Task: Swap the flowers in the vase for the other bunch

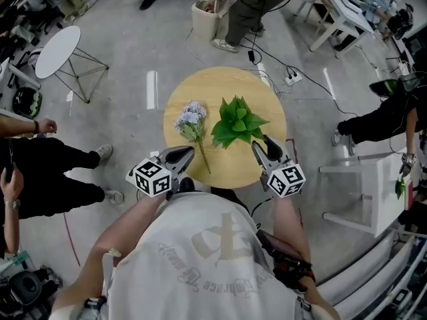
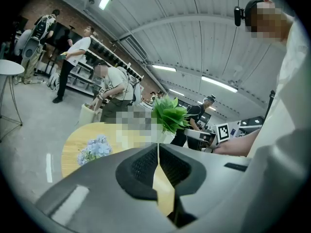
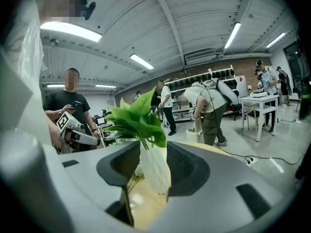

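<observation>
Note right tongs (image 1: 265,151) standing apart near the green bunch (image 1: 237,122), with the white vase (image 3: 154,169) framed in the gap but not pressed. Note left tongs (image 1: 179,157) closed tight on nothing, near the stem end of the blue bunch (image 1: 191,120) lying flat on the round counter (image 1: 220,85) beside the vase. Expect a tipped or dragged vase from any pull on the green stems without a steadying hold. Avoid clamping leaves alone: likely tearing or slipping. Open left tongs before reaching; otherwise risk shoving the blue bunch toward the counter edge. Treat the vase as probably light and top-heavy: grip low, draw stems straight up.
</observation>
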`<control>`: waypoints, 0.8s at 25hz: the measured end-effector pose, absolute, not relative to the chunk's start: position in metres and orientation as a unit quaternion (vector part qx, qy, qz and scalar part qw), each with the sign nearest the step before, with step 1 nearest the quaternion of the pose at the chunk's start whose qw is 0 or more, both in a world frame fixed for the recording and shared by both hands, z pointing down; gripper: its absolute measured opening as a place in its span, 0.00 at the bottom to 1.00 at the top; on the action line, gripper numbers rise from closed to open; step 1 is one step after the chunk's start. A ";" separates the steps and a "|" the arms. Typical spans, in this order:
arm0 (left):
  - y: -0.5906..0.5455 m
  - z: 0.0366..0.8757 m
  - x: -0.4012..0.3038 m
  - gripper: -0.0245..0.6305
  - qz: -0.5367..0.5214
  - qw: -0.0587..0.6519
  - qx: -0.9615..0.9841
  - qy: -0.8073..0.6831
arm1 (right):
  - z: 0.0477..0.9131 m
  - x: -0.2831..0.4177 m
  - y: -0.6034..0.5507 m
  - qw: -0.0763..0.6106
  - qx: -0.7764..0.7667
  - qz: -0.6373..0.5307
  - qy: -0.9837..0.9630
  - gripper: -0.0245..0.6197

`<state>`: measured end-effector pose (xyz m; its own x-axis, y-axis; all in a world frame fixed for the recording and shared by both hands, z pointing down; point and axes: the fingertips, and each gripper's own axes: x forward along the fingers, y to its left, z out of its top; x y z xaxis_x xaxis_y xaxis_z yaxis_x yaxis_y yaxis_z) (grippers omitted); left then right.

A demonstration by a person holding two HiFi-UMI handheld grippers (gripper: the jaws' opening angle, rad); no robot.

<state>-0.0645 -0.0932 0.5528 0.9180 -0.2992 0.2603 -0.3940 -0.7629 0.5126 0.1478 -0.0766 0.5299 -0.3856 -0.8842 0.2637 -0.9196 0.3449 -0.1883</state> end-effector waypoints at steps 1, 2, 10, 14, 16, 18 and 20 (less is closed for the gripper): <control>-0.093 0.553 -0.066 0.06 0.081 0.290 0.935 -0.185 | 0.534 0.148 -0.073 0.060 0.554 0.157 -0.815 0.28; -0.094 0.553 -0.067 0.06 0.080 0.289 0.936 -0.186 | 0.537 0.150 -0.071 0.061 0.558 0.162 -0.812 0.25; -0.104 0.547 -0.071 0.06 0.079 0.288 0.937 -0.182 | 0.546 0.147 -0.064 0.065 0.572 0.194 -0.794 0.06; -0.103 0.550 -0.072 0.06 0.077 0.287 0.937 -0.181 | 0.545 0.123 -0.065 0.071 0.551 0.187 -0.810 0.05; -0.101 0.551 -0.072 0.06 0.077 0.287 0.938 -0.179 | 0.542 0.112 -0.064 0.070 0.542 0.184 -0.817 0.05; -0.103 0.551 -0.076 0.06 0.076 0.286 0.938 -0.180 | 0.538 0.100 -0.068 0.068 0.531 0.179 -0.825 0.05; -0.105 0.552 -0.080 0.06 0.075 0.284 0.939 -0.181 | 0.537 0.091 -0.072 0.067 0.523 0.177 -0.831 0.05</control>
